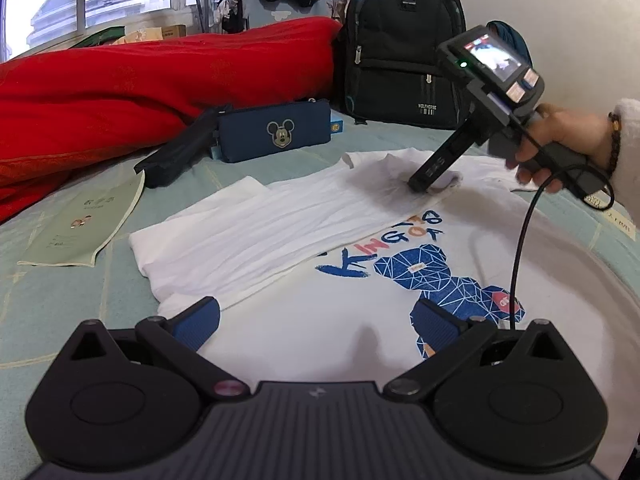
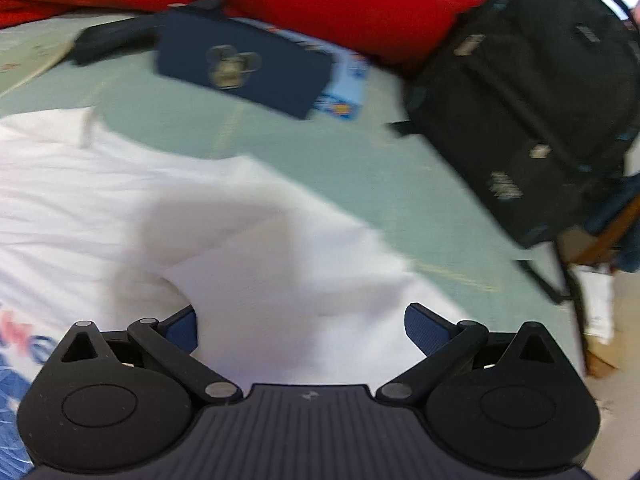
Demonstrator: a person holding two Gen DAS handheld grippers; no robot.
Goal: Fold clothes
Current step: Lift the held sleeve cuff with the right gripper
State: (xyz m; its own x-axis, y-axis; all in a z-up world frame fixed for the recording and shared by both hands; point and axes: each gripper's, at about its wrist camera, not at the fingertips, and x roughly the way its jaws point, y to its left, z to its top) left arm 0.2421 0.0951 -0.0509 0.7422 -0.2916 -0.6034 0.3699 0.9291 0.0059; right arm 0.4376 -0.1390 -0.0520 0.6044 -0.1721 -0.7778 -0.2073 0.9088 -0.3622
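White T-shirt point(image 1: 280, 232) lies under both gaping, empty grippers: left point(image 1: 316, 326), right point(image 2: 302, 326)

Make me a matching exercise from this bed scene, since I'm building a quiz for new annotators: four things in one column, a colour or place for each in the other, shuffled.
Things:
1. T-shirt
2. Backpack
3. Pencil case
4. Booklet

Descriptions:
A. Pale green, lying flat at the left of the bed
B. White with a blue bear print, one side folded over
C. Black, standing upright at the far edge
D. Navy, with a mouse-head emblem

Pairs: 1-B, 2-C, 3-D, 4-A
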